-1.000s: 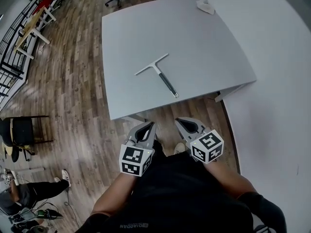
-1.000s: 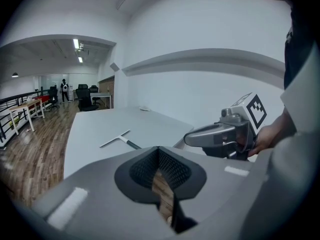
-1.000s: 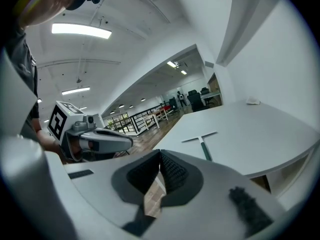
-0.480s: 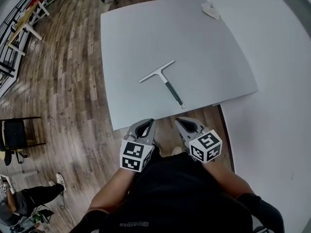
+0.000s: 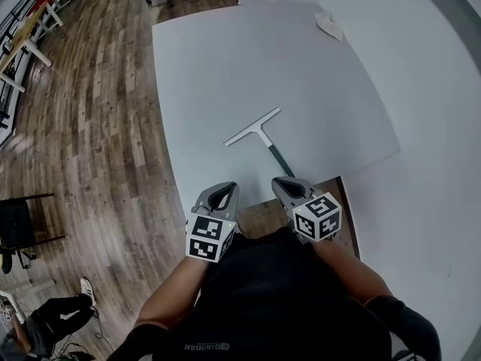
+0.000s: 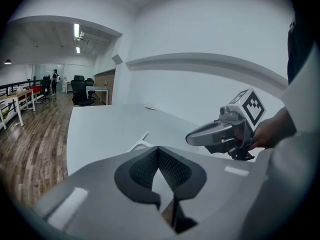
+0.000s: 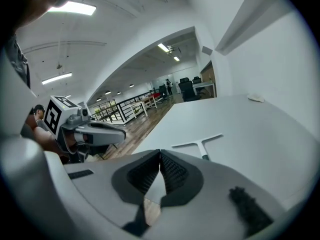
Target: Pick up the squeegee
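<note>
Your left gripper [image 5: 224, 189] and right gripper [image 5: 283, 183], two in all, both have fingers pressed together on nothing, just short of the one squeegee [image 5: 263, 134] lying flat near the worktop [image 5: 225, 66] front edge, its handle tip hidden behind the right gripper.

Grey table [image 5: 210, 74] bears a squeegee [image 5: 259, 136] and a white wad [image 5: 329, 24].

A T-shaped squeegee [image 5: 261, 131] with a pale, narrow blade bar and a slim dark handle is seen lying flat on the light grey tabletop [image 5: 225, 66], near its front edge. The handle is pointed toward that edge.
</note>
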Tool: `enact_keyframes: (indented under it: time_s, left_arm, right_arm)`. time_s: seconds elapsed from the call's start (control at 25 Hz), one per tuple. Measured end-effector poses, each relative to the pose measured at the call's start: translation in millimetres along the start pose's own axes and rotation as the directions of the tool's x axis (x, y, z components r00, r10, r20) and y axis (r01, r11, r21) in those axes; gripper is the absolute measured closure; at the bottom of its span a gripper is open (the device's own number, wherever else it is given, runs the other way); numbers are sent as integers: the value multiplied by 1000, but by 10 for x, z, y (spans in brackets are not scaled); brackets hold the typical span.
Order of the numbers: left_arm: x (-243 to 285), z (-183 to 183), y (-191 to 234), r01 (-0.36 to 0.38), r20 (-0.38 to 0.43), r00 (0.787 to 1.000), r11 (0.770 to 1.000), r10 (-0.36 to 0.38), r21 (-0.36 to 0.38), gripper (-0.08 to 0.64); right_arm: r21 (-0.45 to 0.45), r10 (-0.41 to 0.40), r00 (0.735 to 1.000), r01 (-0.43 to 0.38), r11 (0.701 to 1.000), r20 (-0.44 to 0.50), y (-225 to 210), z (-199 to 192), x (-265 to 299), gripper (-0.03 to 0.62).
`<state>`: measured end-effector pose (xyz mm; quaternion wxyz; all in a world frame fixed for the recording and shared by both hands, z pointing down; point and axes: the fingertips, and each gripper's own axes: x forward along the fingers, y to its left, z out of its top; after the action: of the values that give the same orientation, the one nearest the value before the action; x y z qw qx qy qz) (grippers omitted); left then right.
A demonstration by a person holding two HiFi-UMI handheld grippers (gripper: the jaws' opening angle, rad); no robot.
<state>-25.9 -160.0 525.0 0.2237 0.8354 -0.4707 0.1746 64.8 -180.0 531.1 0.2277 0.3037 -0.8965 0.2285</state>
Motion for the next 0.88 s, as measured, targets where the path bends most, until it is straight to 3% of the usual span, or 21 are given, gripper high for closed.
enact_keyframes:
  time_s: [0.2,0.52,0.88]
  left_arm:
    - [89,-105,293,25,-47,999,999,-24,34,552]
    - [293,-218,463,36,-113,993,999,-34,14,552]
    - [719,-372,591,-33,-172,985,999,26,-40,552]
  right_arm:
    - [-28,-36,999,35,999,-22,-97,137,250,586]
    - [-106,-76,995,69,992,-66,-405,318,504,586]
    - [-198,-108,977,71,978,-183,-999,176,942,586]
